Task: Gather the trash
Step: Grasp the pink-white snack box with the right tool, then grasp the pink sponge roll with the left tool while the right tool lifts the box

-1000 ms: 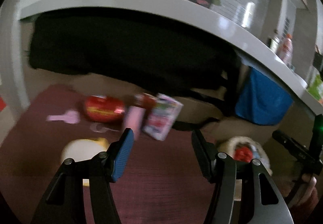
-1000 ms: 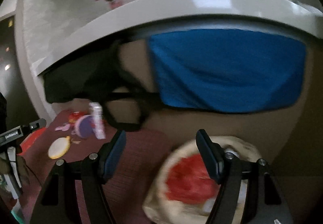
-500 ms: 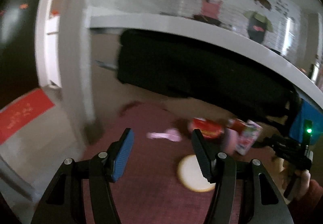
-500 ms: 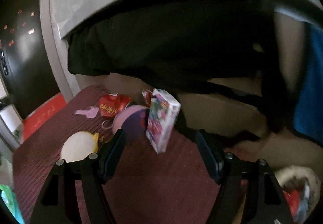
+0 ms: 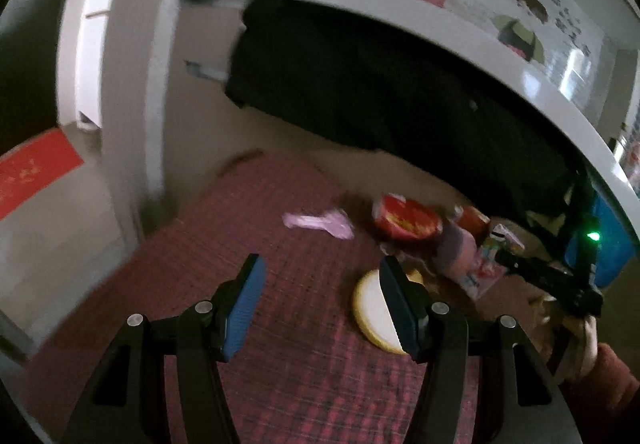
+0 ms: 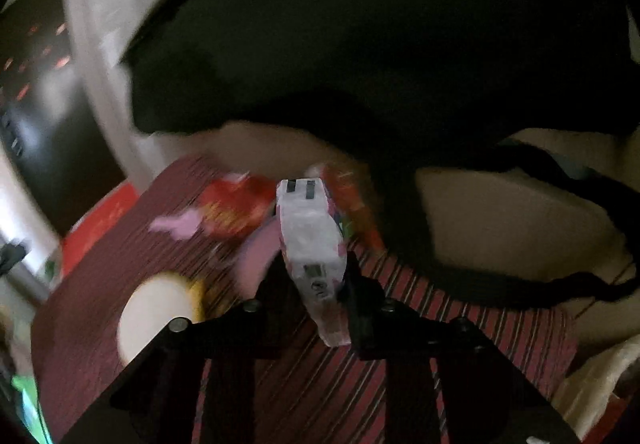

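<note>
My right gripper (image 6: 316,280) is shut on a white and pink carton (image 6: 314,240), held end-on between its fingers just above the dark red striped mat (image 6: 340,384). In the left wrist view the carton (image 5: 490,264) and the right gripper (image 5: 496,256) show at the right. My left gripper (image 5: 320,300) is open and empty above the mat (image 5: 280,364). On the mat lie a round white and yellow lid (image 5: 376,316), a pink wrapper (image 5: 320,222), a red round container (image 5: 406,219) and a pink cup (image 5: 456,252).
A white table (image 5: 400,7) stands over a black bag (image 5: 380,91). A blue bag (image 5: 612,240) hangs at the far right. A white table leg (image 5: 132,83) stands at the left. A pale trash bag (image 6: 600,384) lies at the right edge of the right wrist view.
My right gripper swung left from the trash bag to the carton and closed on it. My left gripper turned left, then stayed open over the mat.
</note>
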Demonstrator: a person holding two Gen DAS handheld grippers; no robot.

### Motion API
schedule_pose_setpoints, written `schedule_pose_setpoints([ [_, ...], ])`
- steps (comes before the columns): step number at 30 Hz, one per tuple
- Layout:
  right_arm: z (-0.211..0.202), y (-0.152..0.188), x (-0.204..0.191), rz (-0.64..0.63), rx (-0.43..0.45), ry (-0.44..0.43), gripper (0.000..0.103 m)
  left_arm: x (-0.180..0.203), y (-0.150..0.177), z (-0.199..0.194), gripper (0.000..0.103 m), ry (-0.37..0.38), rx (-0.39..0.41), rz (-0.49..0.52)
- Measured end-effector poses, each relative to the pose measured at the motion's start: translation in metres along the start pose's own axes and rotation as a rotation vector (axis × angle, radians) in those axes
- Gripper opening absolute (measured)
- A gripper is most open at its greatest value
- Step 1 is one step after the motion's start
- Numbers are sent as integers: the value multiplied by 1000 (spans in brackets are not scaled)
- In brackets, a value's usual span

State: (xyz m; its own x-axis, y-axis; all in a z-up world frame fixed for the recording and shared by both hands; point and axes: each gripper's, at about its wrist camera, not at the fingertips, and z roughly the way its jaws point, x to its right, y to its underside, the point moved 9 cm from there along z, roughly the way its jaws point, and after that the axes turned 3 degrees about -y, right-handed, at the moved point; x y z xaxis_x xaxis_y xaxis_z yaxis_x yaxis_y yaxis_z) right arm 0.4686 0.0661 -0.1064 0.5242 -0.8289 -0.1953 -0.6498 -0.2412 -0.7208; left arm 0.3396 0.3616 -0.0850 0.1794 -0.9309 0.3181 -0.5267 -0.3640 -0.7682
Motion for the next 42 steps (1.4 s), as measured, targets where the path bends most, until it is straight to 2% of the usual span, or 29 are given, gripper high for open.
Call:
schedule_pose_setpoints([
  [4, -35, 32, -24, 7, -31, -88, 17, 28, 18, 21, 60, 55, -59, 49],
  [7, -57, 54, -34, 17, -45, -122, 17, 43, 37, 42, 60, 89, -133, 74],
  [12, -83, 93, -40, 37, -63, -136, 17, 46, 53, 83, 60, 107, -251, -5],
  [19, -97, 114, -26, 134, -52, -145, 17, 45, 58, 123, 60, 77, -315, -87],
  [21, -99, 118, -22, 147, -53, -142, 17, 50, 54, 126, 61, 82, -305, -94],
  [25, -98, 125, -18, 175, -62, -151, 17, 66, 54, 126, 61, 157, -327, -124],
  [33, -93, 128, -21, 192, -68, -182, 17, 120, 36, 94, 61, 294, -257, -52],
  [37, -90, 132, -21, 201, -74, -195, 17, 137, 37, 90, 61, 294, -262, -28],
  [42, -92, 139, -17, 223, -79, -202, 18, 153, 48, 97, 60, 294, -307, -24],
])
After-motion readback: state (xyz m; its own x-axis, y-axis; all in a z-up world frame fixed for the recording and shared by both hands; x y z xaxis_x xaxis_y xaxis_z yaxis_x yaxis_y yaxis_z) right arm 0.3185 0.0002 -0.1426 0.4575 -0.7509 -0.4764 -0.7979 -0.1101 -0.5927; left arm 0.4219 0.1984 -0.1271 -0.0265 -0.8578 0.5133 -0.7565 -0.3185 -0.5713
